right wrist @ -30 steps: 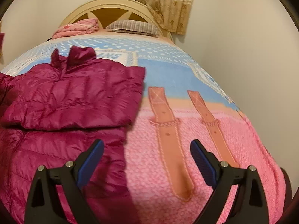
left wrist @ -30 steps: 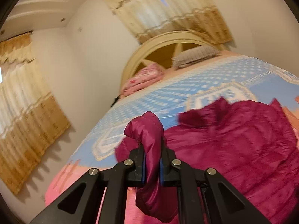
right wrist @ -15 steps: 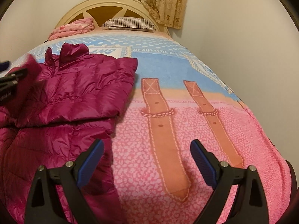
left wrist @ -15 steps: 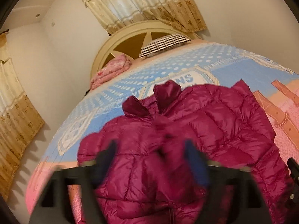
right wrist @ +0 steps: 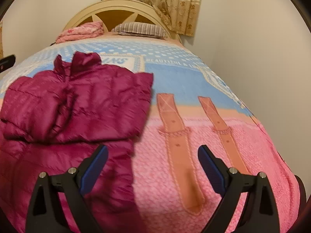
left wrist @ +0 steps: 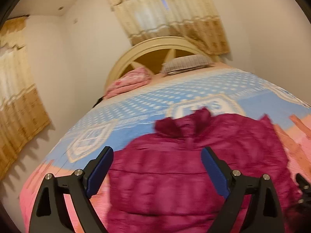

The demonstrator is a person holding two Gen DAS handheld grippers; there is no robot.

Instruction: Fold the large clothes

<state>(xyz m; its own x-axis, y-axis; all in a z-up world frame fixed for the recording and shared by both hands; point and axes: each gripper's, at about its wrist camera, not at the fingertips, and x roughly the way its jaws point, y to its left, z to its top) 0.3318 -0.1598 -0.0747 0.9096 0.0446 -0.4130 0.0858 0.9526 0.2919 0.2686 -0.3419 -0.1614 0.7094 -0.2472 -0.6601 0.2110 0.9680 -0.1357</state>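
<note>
A magenta quilted puffer jacket (left wrist: 186, 167) lies on the bed, collar toward the headboard, with both sleeves folded in across its front. In the right wrist view the jacket (right wrist: 77, 104) fills the left half, its lower part running under the left finger. My left gripper (left wrist: 157, 167) is open and empty, hovering over the jacket's lower middle. My right gripper (right wrist: 152, 165) is open and empty, above the jacket's right hem edge and the pink blanket.
The bed carries a blue and pink blanket (right wrist: 194, 81) with brown strap prints. A striped pillow (left wrist: 186, 64) and a folded pink quilt (left wrist: 128, 81) lie at the cream headboard (right wrist: 116, 5). Walls and curtains close in on both sides.
My left gripper let go of the sleeve it held, leaving it folded over the jacket front, and opened wide, pulling back. My right gripper stayed open and shifted a little.
</note>
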